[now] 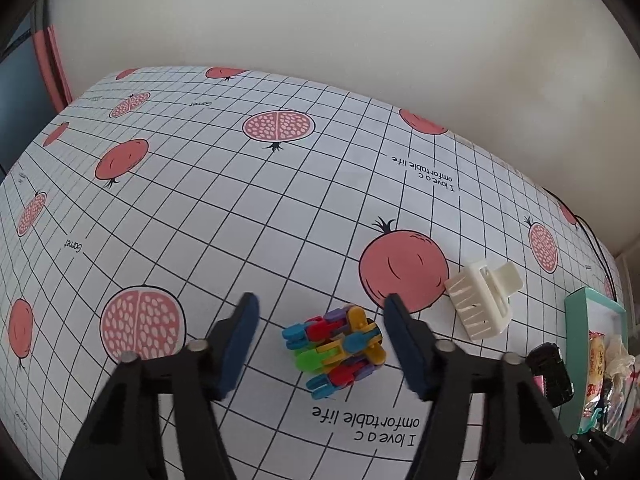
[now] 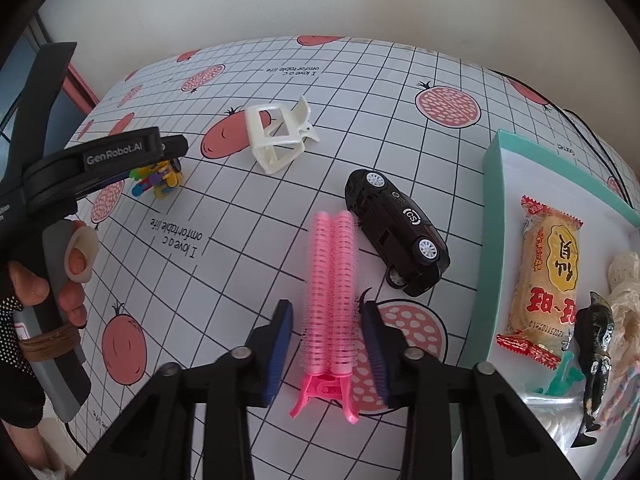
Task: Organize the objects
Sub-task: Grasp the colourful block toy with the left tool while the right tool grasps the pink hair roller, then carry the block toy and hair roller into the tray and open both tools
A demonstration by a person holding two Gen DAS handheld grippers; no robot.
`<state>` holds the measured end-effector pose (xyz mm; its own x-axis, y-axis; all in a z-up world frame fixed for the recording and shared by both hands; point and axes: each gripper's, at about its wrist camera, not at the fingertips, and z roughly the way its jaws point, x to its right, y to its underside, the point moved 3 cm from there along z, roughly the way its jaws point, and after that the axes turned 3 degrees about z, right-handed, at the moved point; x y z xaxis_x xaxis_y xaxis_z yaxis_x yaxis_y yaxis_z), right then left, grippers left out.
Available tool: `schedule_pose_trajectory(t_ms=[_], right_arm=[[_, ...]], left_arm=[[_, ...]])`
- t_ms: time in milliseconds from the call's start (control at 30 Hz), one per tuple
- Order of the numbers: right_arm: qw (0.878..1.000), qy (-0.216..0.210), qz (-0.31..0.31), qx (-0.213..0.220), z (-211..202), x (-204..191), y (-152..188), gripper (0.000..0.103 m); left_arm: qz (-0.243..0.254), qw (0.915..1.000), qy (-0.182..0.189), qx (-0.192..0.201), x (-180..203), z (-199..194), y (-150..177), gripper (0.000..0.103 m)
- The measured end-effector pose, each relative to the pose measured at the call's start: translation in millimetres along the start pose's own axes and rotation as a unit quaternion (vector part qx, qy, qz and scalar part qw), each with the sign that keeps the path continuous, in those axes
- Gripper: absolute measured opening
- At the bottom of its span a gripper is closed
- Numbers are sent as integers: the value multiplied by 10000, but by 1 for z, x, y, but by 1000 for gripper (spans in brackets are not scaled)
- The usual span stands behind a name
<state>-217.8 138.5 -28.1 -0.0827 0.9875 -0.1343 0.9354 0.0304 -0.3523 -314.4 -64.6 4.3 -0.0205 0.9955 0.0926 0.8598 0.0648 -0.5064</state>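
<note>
Pink hair roller clip [image 2: 331, 292] lay between the spread, unclamped fingers of the right gripper [image 2: 329, 346]. Teal box [image 2: 491, 240] stood at three o'clock, toy car [image 2: 396, 232] at one o'clock. Left gripper [image 1: 322, 340], also open, straddled the block toy [image 1: 335, 350]. Risk: off-centre closure could roll the clip aside.

bench cover [image 2: 280, 160]: smooth printed sheet. toy car [image 2: 396, 232]: glossy black plastic. hair roller clip [image 2: 332, 280]: bristly pink plastic. snack packet [image 2: 548, 276]: shiny film.
</note>
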Motion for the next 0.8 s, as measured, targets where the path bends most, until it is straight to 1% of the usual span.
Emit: schedule_pose_trajectory(t_ms=[67, 100, 167, 200, 467, 800], right_arm=[[10000, -4, 3, 3, 0, 0, 0, 29], [10000, -5, -2, 6, 1, 0, -1, 29], [10000, -2, -17, 3, 1, -1, -1, 29], [10000, 1, -20, 7, -1, -3, 3, 29], [9999, 1, -96, 52, -6, -8, 2, 29], [9990, -225, -38, 376, -31, -9, -13, 29]], left_arm=[[-23, 10000, 65, -11, 1, 0, 0, 52], [-33, 10000, 86, -14, 1, 0, 0, 48], [-52, 10000, 61, 8, 0, -1, 0, 47], [-60, 10000, 53, 19, 1, -2, -1, 43], [-136, 9998, 76, -81, -3, -3, -1, 42], [-181, 9996, -49, 195, -2, -29, -12, 42]])
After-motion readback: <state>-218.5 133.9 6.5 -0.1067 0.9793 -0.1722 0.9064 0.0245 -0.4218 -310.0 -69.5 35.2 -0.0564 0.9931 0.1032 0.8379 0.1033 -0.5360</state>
